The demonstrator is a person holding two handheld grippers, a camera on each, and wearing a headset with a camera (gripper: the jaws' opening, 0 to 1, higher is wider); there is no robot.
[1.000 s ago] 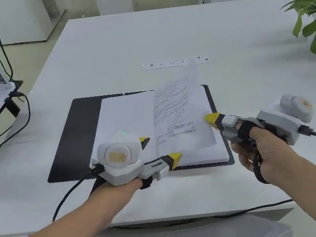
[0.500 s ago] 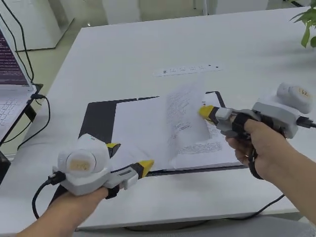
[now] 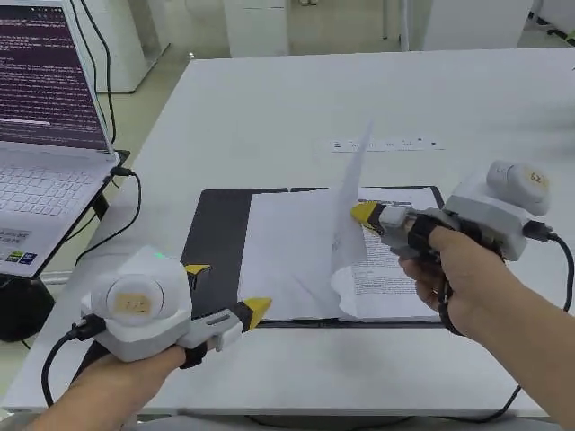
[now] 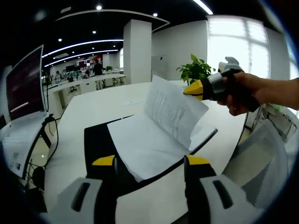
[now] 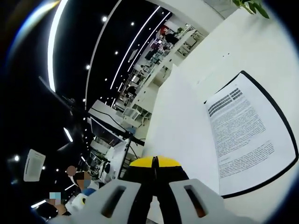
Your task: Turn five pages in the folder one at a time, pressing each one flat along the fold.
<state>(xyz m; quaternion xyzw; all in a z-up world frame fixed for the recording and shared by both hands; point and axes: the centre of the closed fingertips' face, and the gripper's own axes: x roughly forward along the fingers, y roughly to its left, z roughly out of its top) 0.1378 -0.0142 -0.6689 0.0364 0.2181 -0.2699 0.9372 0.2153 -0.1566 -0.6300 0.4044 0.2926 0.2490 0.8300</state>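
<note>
Head view: your right gripper [image 3: 362, 214], jaws pinched shut on the upright page [image 3: 347, 247] toward 3 o'clock of the open folder [image 3: 216, 242], risks tearing it if you tug hard, while your left gripper [image 3: 226, 289] hovers wide open, empty, at 7 o'clock.

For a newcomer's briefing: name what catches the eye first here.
A printed page stands upright mid-turn over the open black folder at centre, pinched by the right gripper. The left gripper hovers open by the folder's near left corner; a lit laptop sits at far left.
</note>
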